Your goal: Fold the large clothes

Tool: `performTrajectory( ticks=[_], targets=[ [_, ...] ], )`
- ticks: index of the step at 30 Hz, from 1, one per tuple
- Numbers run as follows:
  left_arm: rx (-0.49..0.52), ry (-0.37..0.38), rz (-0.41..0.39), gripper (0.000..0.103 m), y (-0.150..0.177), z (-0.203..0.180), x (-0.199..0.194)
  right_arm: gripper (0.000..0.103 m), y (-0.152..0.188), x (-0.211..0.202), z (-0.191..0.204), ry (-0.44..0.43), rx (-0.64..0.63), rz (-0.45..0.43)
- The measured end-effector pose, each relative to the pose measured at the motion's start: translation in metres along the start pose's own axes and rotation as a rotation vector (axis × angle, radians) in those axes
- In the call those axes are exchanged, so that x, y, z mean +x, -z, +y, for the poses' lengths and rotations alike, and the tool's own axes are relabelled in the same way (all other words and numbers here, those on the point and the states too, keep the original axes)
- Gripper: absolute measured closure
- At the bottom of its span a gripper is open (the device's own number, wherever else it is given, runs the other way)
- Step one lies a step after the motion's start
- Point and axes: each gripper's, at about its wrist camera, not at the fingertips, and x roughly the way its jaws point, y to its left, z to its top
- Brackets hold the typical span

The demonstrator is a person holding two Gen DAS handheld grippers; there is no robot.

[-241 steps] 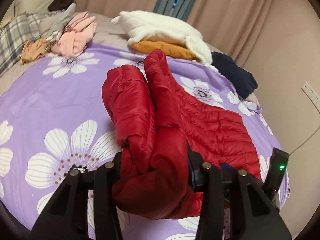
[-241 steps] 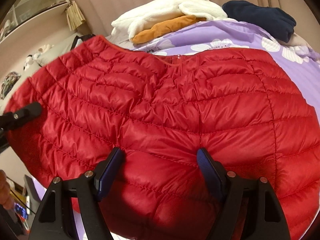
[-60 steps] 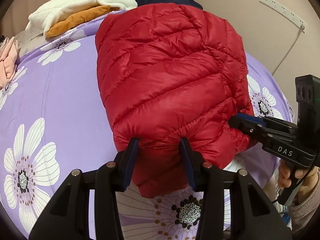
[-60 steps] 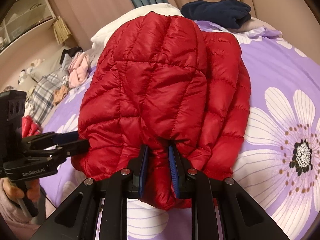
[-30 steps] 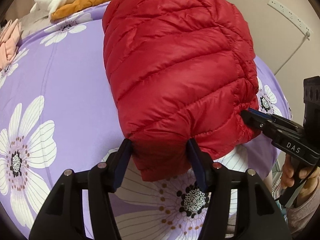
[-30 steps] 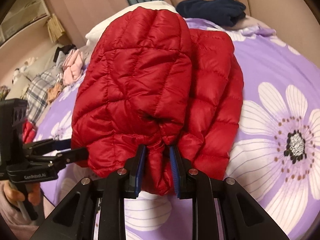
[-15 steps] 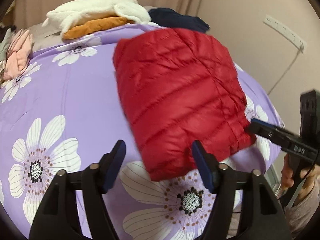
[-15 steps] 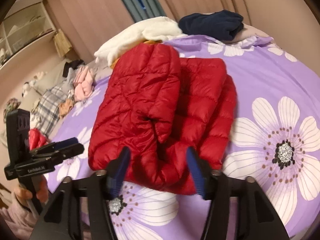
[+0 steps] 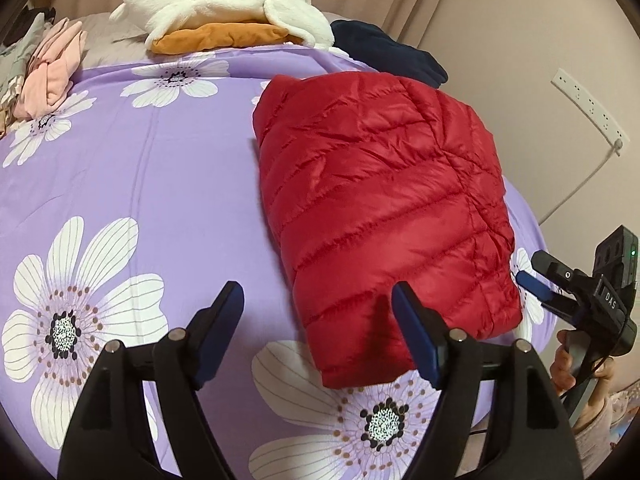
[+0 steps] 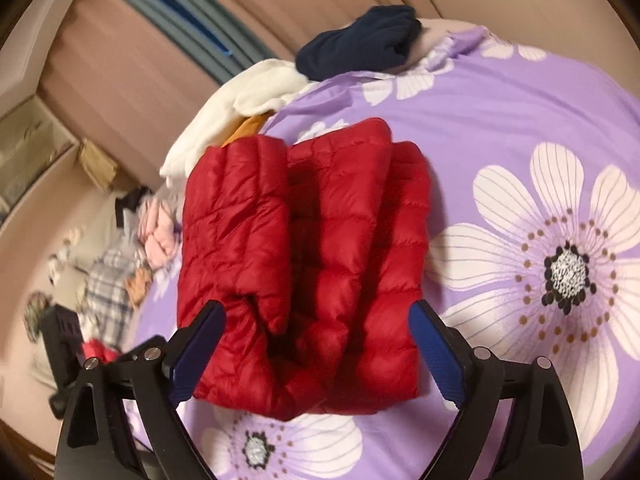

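A red quilted down jacket lies folded into a compact block on the purple flowered bedspread. My left gripper is open and empty, raised just short of the jacket's near edge. The right gripper shows at the right edge, beside the jacket's corner. In the right wrist view the jacket shows its folded layers, and my right gripper is open and empty, its jaws wide on either side of the near end.
Folded white and orange clothes and a navy garment lie at the far side of the bed. Pink clothes sit far left. A wall with a power strip runs along the right.
Both grippers have opened and let go of the jacket, then pulled back and up. The jacket now rests folded on the bed.
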Motion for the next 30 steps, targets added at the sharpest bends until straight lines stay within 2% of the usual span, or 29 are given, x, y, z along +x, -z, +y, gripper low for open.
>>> performTrajectory(
  ticks=[7,30],
  targets=[
    [-0.018,0.000,0.010,0.022,-0.009,0.004,0.010,0.008,-0.005,0.010,-0.002,-0.042,0.019,0.011],
    [-0.031,0.013,0.021,0.016,-0.029,0.006,0.032,0.006,-0.016,0.033,-0.005,-0.030,0.019,0.030]
  ],
)
